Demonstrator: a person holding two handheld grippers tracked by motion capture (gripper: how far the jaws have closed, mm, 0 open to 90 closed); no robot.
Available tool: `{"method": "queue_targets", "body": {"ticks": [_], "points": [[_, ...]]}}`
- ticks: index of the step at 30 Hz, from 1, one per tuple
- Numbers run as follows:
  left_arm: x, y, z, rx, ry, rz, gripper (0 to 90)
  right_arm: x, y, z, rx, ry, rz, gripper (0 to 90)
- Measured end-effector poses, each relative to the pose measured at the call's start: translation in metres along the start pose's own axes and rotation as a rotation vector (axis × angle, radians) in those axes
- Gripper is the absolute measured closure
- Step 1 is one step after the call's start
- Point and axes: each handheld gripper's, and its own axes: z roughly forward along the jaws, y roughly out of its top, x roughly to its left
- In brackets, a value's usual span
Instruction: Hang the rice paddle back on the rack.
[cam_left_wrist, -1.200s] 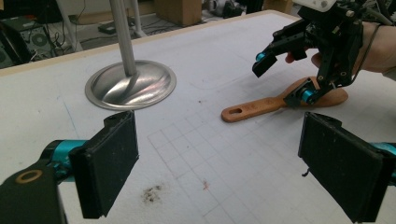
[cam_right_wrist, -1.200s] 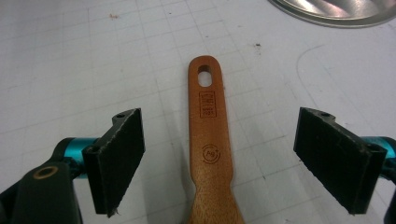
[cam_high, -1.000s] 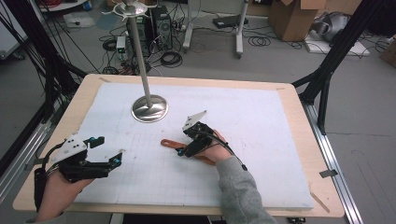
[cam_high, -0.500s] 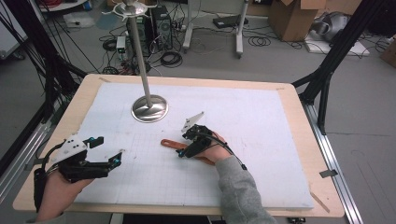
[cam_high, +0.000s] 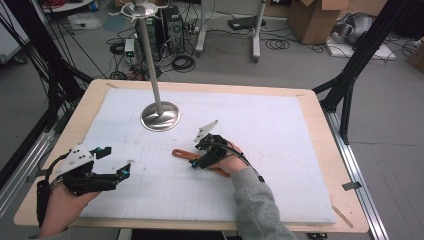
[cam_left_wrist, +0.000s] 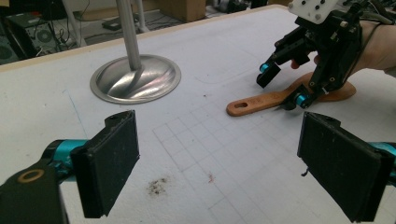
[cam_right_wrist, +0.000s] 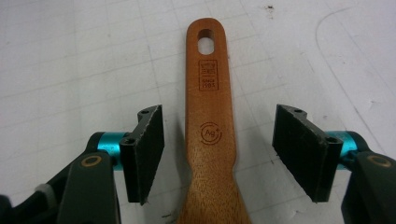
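At about seven o'clock on the table (cam_high: 310, 150), the left gripper (cam_high: 120, 172) is resting with its fingers (cam_left_wrist: 109, 161) spread wide, gripping nothing. Near the centre, the wooden spatula (cam_right_wrist: 210, 130) is lying flat; the right gripper (cam_high: 197, 155) is straddling its handle, fingers (cam_right_wrist: 147, 149) just closing in, gaps remaining either side. The steel stand base (cam_high: 160, 116) is sitting toward eleven o'clock.

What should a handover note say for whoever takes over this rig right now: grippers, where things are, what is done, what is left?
Right gripper: jaws astride the wooden spatula handle and just closing in, pads not yet touching it.
Left gripper: open, holding nothing, resting near the table's left edge.
Spatula lies flat on the white mat, hanging hole toward the metal stand.
Done: jaws lined up.
Left: close, lift; probably hang it on the stand.
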Motion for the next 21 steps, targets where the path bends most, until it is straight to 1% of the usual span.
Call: {"method": "queue_targets", "body": {"ticks": [5, 11, 14, 21], "points": [[0.0002, -0.0002, 0.0003, 0.001, 0.0, 0.003, 13.0, -0.0005, -0.0002, -0.0003, 0.003, -0.004, -0.002, 36.8], [0.0003, -0.001, 0.0009, 0.003, 0.002, -0.003, 13.0, -0.0001, -0.0003, -0.0014, 0.011, -0.012, -0.01, 39.7], [0.0006, -0.0012, 0.001, 0.007, 0.002, 0.001, 13.0, 0.0004, -0.0001, -0.0017, 0.013, -0.013, -0.016, 40.8], [0.0009, -0.0015, 0.0013, 0.009, 0.001, 0.001, 13.0, 0.0012, 0.0001, -0.0018, 0.014, -0.01, -0.027, 44.3]]}}
